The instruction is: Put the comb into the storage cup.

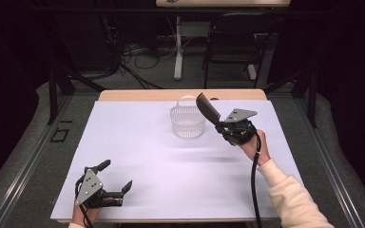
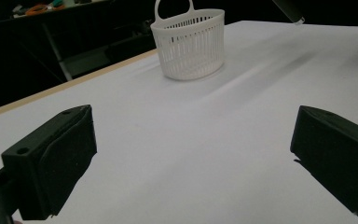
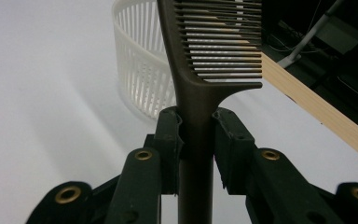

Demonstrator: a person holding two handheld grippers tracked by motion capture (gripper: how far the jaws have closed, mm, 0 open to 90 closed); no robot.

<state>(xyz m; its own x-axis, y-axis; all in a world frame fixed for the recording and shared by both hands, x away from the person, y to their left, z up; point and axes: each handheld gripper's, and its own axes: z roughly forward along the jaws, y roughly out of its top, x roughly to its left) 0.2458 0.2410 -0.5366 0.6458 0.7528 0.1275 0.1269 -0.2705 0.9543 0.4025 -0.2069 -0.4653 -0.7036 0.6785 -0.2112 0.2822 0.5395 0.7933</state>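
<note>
The right tongs point(image 1: 222, 124) are clamped on the handle of a dark comb point(image 1: 207, 109), the two pads pressing it from either side in the right gripper view, with the toothed end rising up and away from the jaws. In the high view the comb slants up and to the left from the tongs, its top end just beside the right rim of the white basket point(image 1: 187, 121) and raised off the counter point(image 1: 171, 180); whether it touches the rim I cannot tell. The basket (slatted walls, a loop handle at the back) stands upright toward the far middle of the counter, near the wooden far edge point(image 1: 180, 95). The left tongs point(image 1: 115, 176) sit low at the near left corner, jaws wide apart with nothing between them, only bare white surface showing in the gap in the left gripper view. They are well apart from the basket and from the right tongs. Between the two hands lies a broad open stretch of white counter, and there is open room to the left of the basket as well. The right hand point(image 1: 254, 145) is held inside the right edge, and the left one close to the near edge, with dark floor beyond on both sides
</note>
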